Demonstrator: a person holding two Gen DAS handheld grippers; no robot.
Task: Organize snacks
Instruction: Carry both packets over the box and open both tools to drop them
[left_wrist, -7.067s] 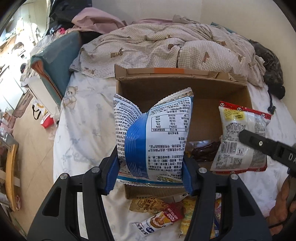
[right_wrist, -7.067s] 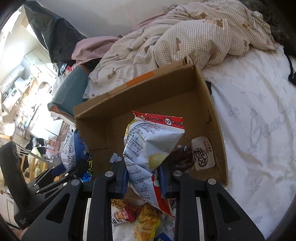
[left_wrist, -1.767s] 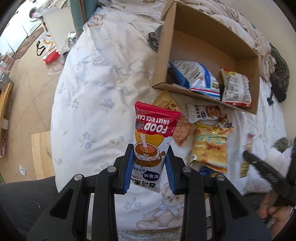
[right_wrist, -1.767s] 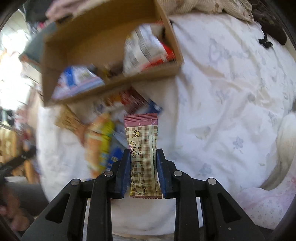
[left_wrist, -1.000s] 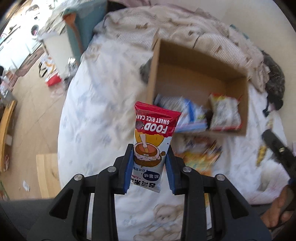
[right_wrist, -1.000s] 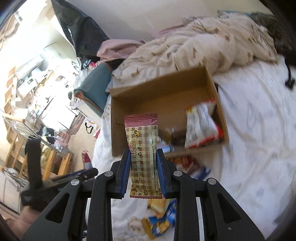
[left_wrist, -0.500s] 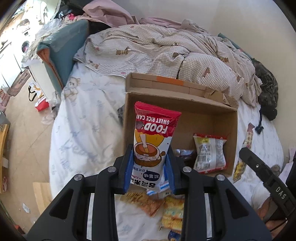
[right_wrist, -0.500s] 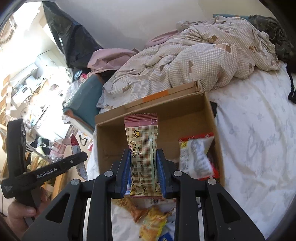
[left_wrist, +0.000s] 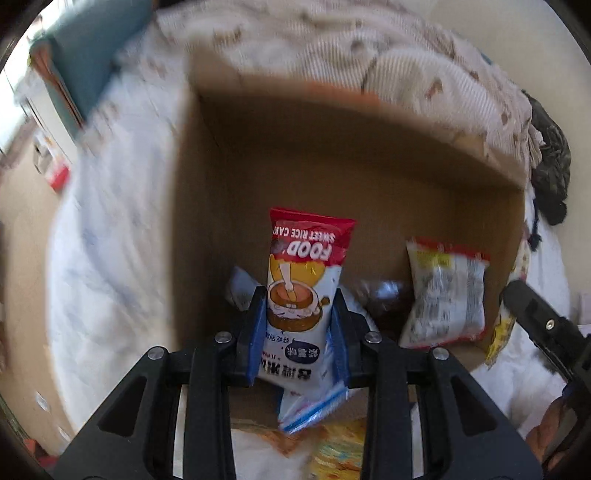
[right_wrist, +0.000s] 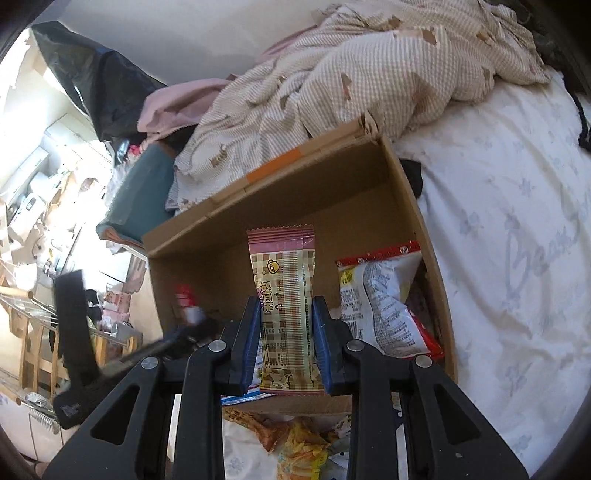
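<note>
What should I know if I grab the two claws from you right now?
Left claw: shut on the sweet rice cake packet, held over the cardboard box.
Right claw: shut on the pink checked snack bar, also at the box.
Done: a red-and-white chip bag lies inside the box.
Left: drop both, then fetch the yellow and orange packets on the bed before the box.

Red packet (left_wrist: 301, 280), seen upside down: "FOOD" and "SWEET RICE CAK…". Bed sheet (right_wrist: 532, 243), right: script "Bear", partly readable.

White floral bedsheet (right_wrist: 517, 229), rumpled checked quilt (right_wrist: 332, 85), plain wall (right_wrist: 207, 33), sunlit cluttered room on the left
</note>
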